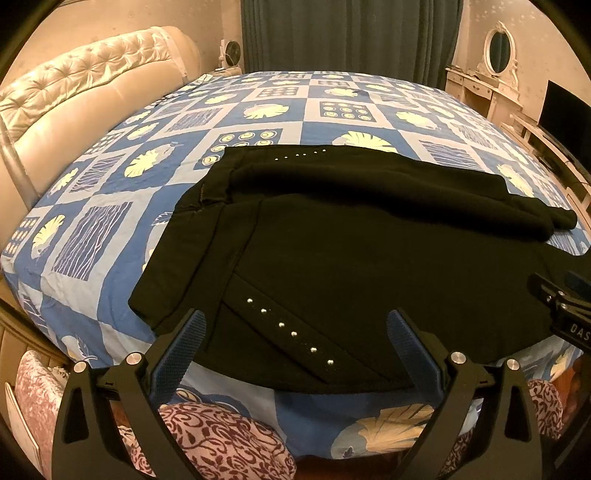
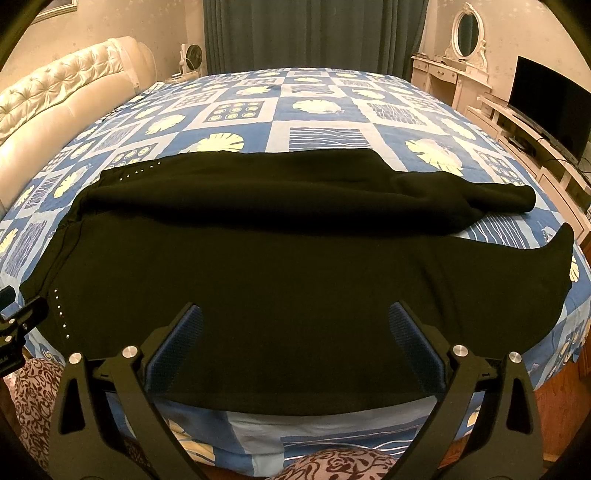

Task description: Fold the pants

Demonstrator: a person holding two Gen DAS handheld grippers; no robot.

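Note:
Black pants [image 1: 351, 251] lie spread across the near part of the bed [image 1: 110, 229], waistband to the left, legs running right. Rows of small silver studs [image 1: 288, 328] mark the pockets. The far leg [image 2: 258, 184] and the near leg [image 2: 295, 295] lie side by side, their cuffs apart at the right. My left gripper [image 1: 295, 325] hovers open above the near waist end by the near stud row. My right gripper [image 2: 295, 317] stands open over the near leg's lower edge. Neither set of blue pads [image 2: 181, 339] touches the cloth.
The bed has a blue patterned sheet [image 2: 314, 107] and a cream tufted headboard [image 1: 81, 92] at the left. A dressing table with mirror [image 2: 465, 37], a TV [image 2: 546, 103] on a low cabinet and dark curtains [image 2: 314, 33] stand beyond. Patterned fabric [image 1: 221, 446] lies below the bed's edge.

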